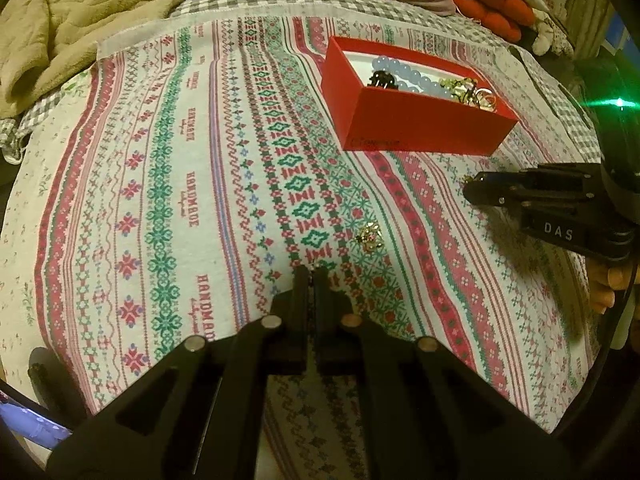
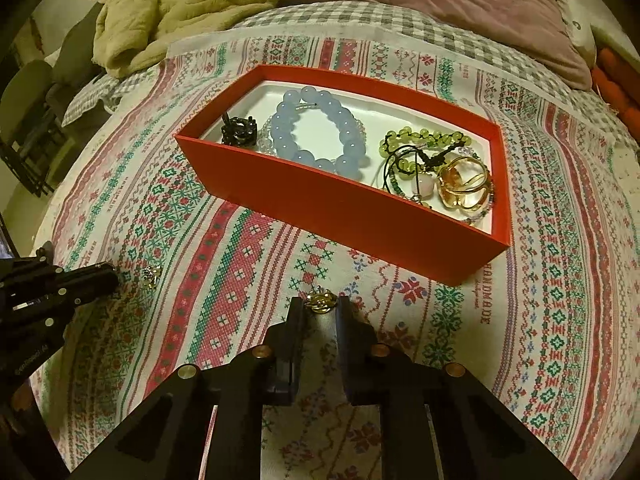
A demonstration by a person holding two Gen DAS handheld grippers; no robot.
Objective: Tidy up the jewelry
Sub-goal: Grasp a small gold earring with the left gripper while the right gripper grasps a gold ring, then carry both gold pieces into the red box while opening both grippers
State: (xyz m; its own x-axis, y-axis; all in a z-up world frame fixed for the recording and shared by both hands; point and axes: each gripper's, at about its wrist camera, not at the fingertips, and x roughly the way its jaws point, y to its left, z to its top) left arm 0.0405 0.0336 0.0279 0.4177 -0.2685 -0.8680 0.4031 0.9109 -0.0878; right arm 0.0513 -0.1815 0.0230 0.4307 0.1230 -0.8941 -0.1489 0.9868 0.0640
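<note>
A red box (image 2: 344,204) (image 1: 416,124) sits on the patterned cloth and holds a blue bead bracelet (image 2: 316,130), a black clip (image 2: 239,131), green beads (image 2: 420,138) and gold rings (image 2: 464,184). My right gripper (image 2: 319,303) is shut on a small gold piece (image 2: 319,300), just in front of the box; it also shows in the left wrist view (image 1: 474,186). My left gripper (image 1: 311,274) is shut and empty. Another small gold piece (image 1: 370,236) (image 2: 152,276) lies on the cloth just ahead-right of its tips.
The patterned cloth (image 1: 180,200) covers a checked bedspread (image 2: 360,20). A beige blanket (image 1: 80,20) and a mauve pillow (image 2: 460,4) lie at the back. Red plush items (image 1: 492,8) sit at the far right.
</note>
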